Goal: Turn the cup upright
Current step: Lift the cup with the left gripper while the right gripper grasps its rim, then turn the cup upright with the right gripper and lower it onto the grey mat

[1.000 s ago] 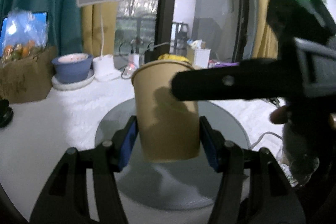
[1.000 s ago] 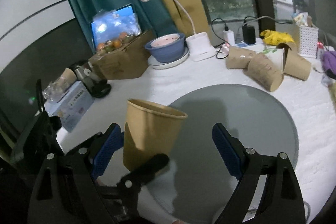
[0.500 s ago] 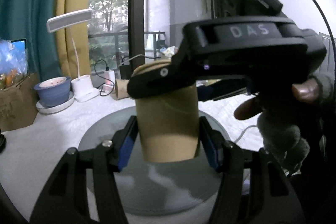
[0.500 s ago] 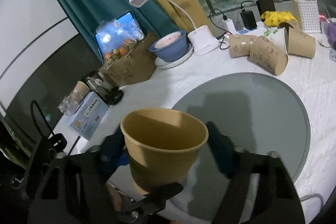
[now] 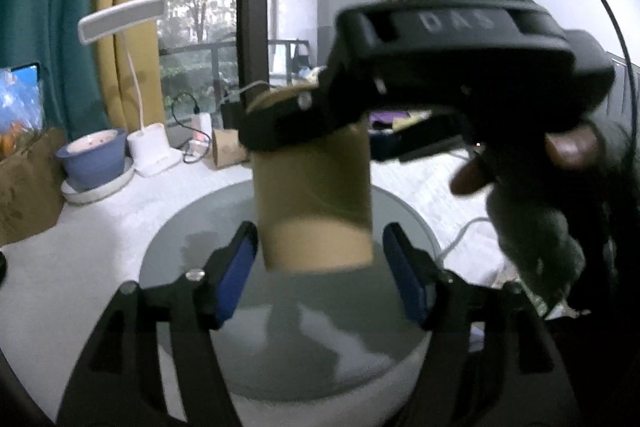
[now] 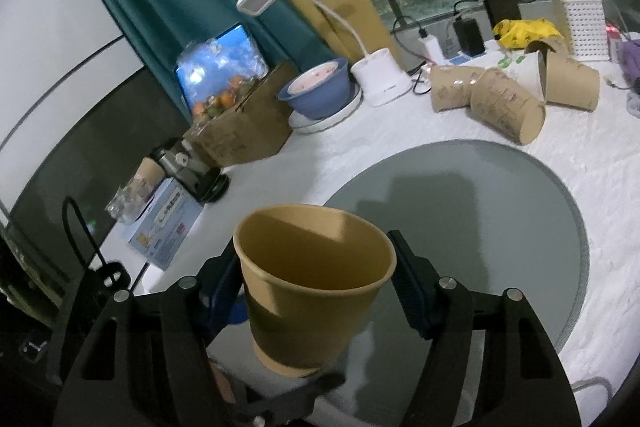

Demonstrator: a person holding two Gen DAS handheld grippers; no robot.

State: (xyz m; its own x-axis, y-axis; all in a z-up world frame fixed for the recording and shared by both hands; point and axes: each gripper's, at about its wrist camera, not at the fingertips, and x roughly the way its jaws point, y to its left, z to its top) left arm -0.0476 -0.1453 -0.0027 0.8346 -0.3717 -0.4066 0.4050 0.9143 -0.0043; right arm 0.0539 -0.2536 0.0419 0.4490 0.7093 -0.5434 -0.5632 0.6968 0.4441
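The right tool (image 6: pixel 316 291) clenches the brown paper cup (image 6: pixel 312 291) upright above the grey round mat (image 6: pixel 500 211), while the left tool (image 5: pixel 316 267) stands released around its base.

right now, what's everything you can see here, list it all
paper cup: 1, tan, upright, held above the mat
lying cups: 3, brown, on their sides beyond the mat
round mat: 1, grey, middle of the white table
desk lamp: 1, white, at the back by the curtains
bowl: 1, blue, on a white plate beside the lamp
cardboard box: 1, brown, left of the bowl, fruit on top
basket: 1, white, far right
small box: 1, blue and white, left table edge
right tongs: black with blue pads, shut on the cup near its rim
left tongs: black with blue pads, open either side of the cup's base
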